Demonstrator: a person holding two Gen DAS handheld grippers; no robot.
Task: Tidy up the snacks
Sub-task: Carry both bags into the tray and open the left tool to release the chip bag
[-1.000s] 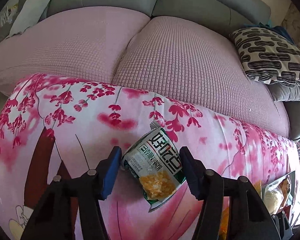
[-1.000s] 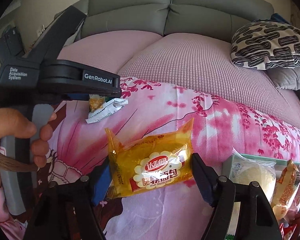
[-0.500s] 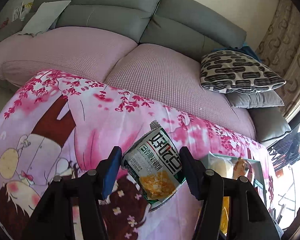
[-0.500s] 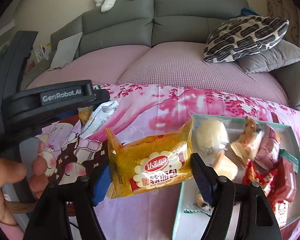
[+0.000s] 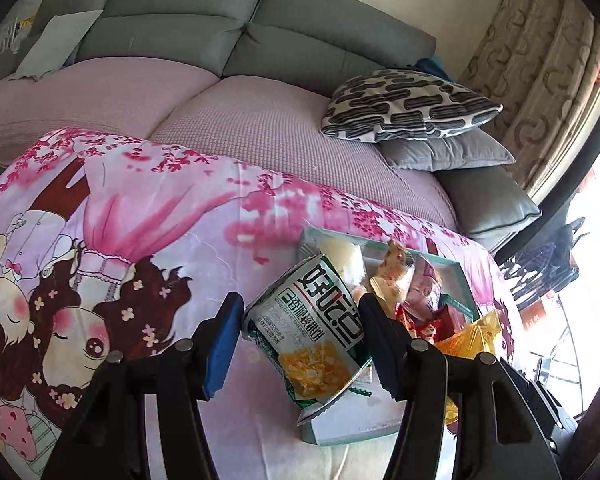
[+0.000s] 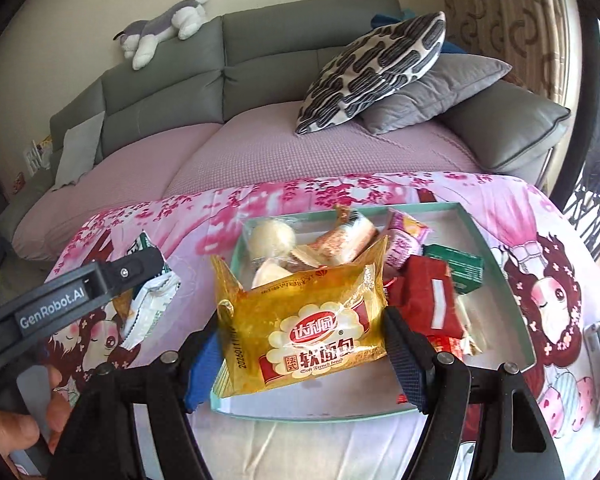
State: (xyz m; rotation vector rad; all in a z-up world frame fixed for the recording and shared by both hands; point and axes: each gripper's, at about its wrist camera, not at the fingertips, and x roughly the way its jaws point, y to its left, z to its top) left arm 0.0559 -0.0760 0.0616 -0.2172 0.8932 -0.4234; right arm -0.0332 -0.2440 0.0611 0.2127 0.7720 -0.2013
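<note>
- The left gripper [image 5: 302, 338] has its fingers pinching a green-and-white snack pack [image 5: 314, 332]. In the right wrist view that pack [image 6: 150, 286] hangs above the pink cartoon cloth [image 6: 540, 240], just beside the tray's left edge and not yet over it.
- The shallow teal tray [image 6: 496, 248] sits on the cloth in front of the sofa [image 6: 228, 148] and already holds a good heap: a round pale bun [image 6: 271, 236], a pinkish wrapped cake [image 6: 340, 240], a purple packet [image 6: 404, 240], a green packet [image 6: 456, 266] and a red packet [image 6: 424, 300].
- The right gripper [image 6: 302, 344] has its fingers clamped on the two sides of a yellow bread pack [image 6: 300, 312], held above the near part of the tray, clear of the heap as far as I can judge.
- Judgement: the sorting looks nearly done. No loose snacks show on the visible cloth; what is left seems to be setting these two packs into the tray.
</note>
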